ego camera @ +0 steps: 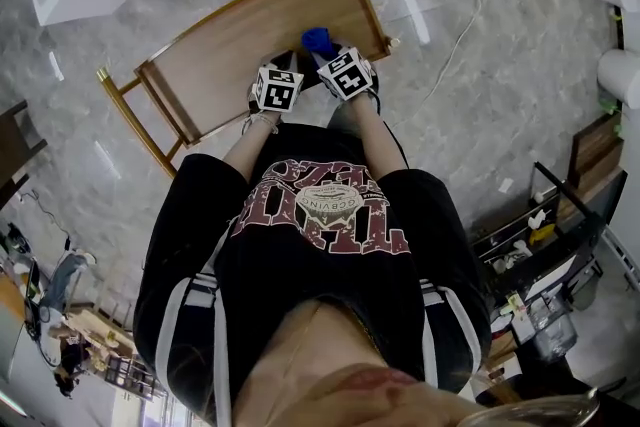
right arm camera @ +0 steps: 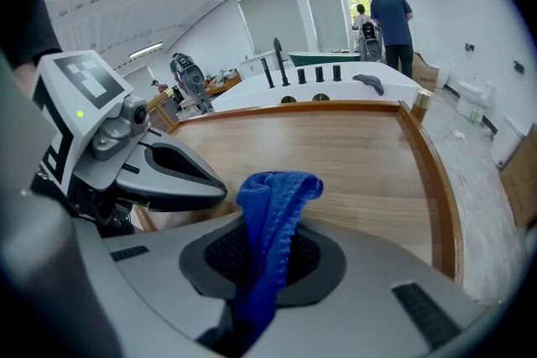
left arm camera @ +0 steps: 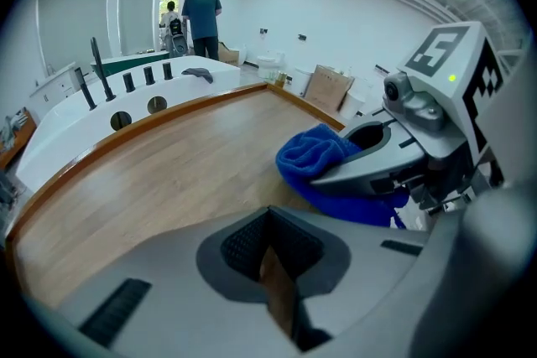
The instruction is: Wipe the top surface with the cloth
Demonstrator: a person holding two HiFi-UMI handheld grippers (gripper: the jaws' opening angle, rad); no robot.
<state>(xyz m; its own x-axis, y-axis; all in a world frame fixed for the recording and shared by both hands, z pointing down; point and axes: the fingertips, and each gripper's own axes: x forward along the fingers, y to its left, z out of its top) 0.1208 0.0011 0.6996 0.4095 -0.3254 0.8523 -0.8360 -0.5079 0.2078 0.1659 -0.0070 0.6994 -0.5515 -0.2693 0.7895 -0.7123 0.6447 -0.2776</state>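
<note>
Blue cloth (right arm camera: 270,205), pinched bunched in our right gripper (right arm camera: 267,260), may leave bare jaws scraping the top (right arm camera: 336,155); our left gripper (left arm camera: 270,251) beside the cloth seems closed, empty

cloth (ego camera: 318,39): in right gripper (ego camera: 328,53), above top surface (ego camera: 250,35), near its right end
left gripper (ego camera: 287,65): just left of right gripper, over the near edge

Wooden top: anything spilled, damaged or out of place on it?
Nothing stands out. The wooden top looks bare and unmarked, with no spill in any view. The blue cloth is bunched and pinched in the right tongs near the person's edge. The left tongs are closed on nothing beside it.
</note>
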